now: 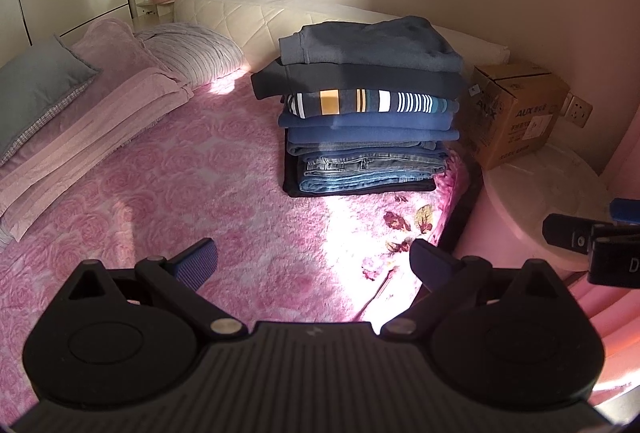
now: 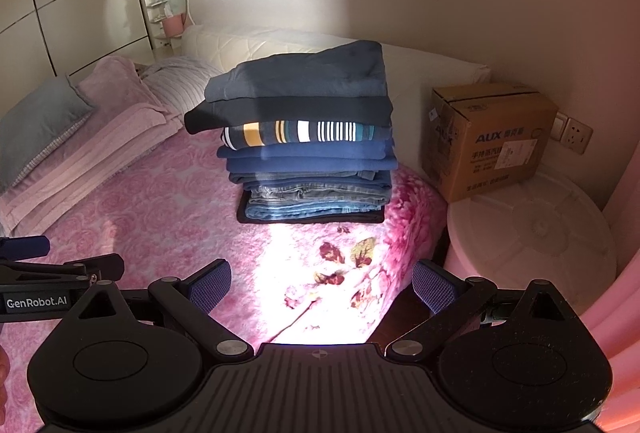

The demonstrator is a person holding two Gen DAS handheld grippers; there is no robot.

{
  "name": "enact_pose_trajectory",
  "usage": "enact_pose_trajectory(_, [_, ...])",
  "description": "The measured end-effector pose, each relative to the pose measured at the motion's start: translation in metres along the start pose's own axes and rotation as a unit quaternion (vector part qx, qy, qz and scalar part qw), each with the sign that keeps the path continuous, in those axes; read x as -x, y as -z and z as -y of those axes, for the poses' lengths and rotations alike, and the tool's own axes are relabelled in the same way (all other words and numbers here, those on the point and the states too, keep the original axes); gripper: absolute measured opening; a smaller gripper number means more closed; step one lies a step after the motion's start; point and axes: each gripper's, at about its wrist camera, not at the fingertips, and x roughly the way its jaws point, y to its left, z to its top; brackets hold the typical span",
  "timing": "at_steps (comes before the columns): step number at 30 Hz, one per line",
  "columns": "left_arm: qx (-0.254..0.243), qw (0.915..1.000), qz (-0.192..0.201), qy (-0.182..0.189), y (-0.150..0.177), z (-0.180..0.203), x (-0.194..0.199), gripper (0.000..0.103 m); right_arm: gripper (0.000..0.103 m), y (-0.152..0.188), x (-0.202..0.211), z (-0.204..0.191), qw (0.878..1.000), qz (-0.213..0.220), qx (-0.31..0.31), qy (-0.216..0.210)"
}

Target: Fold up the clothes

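Upper left of the frame, we've got a grey pillow (image 1: 38, 81) and a folded pale pink fleece blanket (image 1: 92, 137) resting at the head of the bed, both well apart from the action. Sliding to the lower left, our left gripper (image 1: 316, 261) hangs over the pink rose-patterned plush bedspread (image 1: 168, 193), its blue ribbed pads spread wide with nothing between them. Centre frame now, and there's the tall stack of folded clothes (image 1: 364, 105): grey-blue sweatshirt on top, a dark one beneath, a striped navy-and-orange knit, blue tops, then jeans on a black layer at the bottom. No loose garment shows anywhere on the bedspread, so the clothes lie folded and piled; whether more are waiting out of shot, we can't tell. In the right wrist view our right gripper (image 2: 322, 287) is just as wide apart and holding nothing, hovering over the sunlit patch. Far right, a brown cardboard box (image 2: 492, 141) sits on a round white stool (image 2: 532, 233). The danger, as we judge it: that pile is high and its upper layers overhang to the left, so a nudge from either gripper could tip it
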Motion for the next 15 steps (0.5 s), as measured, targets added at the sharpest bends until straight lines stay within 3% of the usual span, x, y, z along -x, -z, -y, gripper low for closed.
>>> enact_pose_trajectory(15, [0.0,1.0,0.001,0.0,-0.0037,-0.0003,-0.0067,0.101,0.1,-0.0054,-0.0098,-0.002,1.0,0.0,0.008,-0.001])
